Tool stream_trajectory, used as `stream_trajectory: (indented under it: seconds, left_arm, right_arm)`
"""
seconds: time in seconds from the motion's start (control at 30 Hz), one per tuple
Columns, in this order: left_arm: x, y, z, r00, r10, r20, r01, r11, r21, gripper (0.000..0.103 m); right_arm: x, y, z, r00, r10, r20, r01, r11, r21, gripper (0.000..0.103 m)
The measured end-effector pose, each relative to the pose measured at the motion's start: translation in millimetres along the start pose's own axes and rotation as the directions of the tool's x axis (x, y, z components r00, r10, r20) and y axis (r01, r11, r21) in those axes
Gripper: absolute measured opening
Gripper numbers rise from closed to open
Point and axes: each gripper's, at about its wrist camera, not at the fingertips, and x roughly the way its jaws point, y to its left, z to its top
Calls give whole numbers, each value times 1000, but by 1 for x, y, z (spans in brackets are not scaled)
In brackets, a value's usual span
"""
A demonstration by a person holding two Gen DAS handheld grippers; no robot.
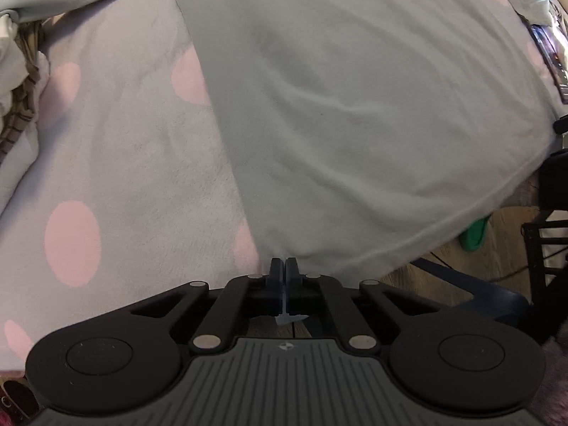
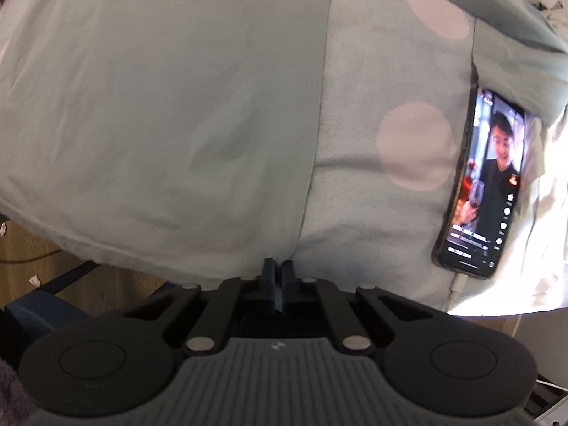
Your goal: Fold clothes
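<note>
A pale grey-green garment [image 1: 355, 106] lies spread flat on a bed blanket [image 1: 124, 163] that is grey with pink round dots. The garment is the landmark here. Its lower hem hangs a little over the edge of the bed, above the wooden floor [image 1: 419, 277].

The left gripper [image 1: 283, 266] is at the lower left corner of the garment. Its two dark blue fingers [image 1: 275, 273] are pressed together, and a thin strip of the pale cloth is seen between them, so they are pinching the corner of the hem. The right gripper [image 2: 278, 268] is at the lower right corner of the same garment, where the side edge meets the hem. Its fingers [image 2: 268, 273] are also pressed together; a light sliver shows in the narrow gap, and the cloth edge goes down right into it, so it seems to pinch the fabric there.

To the right of the garment, on the blanket, lies a phone [image 2: 486, 184] with its screen lit and a white cable [image 2: 456, 289] plugged in at its near end. To the left of the garment, at the far side of the blanket, there is a heap of other clothes [image 1: 17, 81], one of them striped. Below the hem a green object [image 1: 474, 234] lies on the floor; it is partly hidden.
</note>
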Motion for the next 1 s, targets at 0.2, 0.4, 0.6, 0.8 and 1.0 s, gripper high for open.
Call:
stream_trajectory:
  seconds: [0.2, 0.4, 0.6, 0.8, 1.0]
  left_arm:
    - [-33, 8, -11, 999, -21, -26, 20, 999, -31, 0]
    - [-19, 14, -15, 994, 30, -106, -33, 999, -24, 0]
    - [-28, 15, -2, 1000, 1, -12, -2, 998, -56, 0]
    - [-59, 21, 44, 986, 2, 165, 13, 996, -91, 0]
    - [-77, 26, 92, 959, -3, 285, 45, 989, -140, 12]
  right_arm:
    - [-10, 5, -7, 998, -41, -49, 37, 996, -79, 1]
    - [-4, 7, -11, 991, -80, -110, 66, 990, -125, 0]
    - [-14, -3, -3, 999, -30, -44, 27, 997, -69, 7]
    - [-43, -46, 24, 994, -5, 111, -10, 992, 127, 27]
    - [-69, -98, 54, 958, -116, 263, 23, 943, 331, 37]
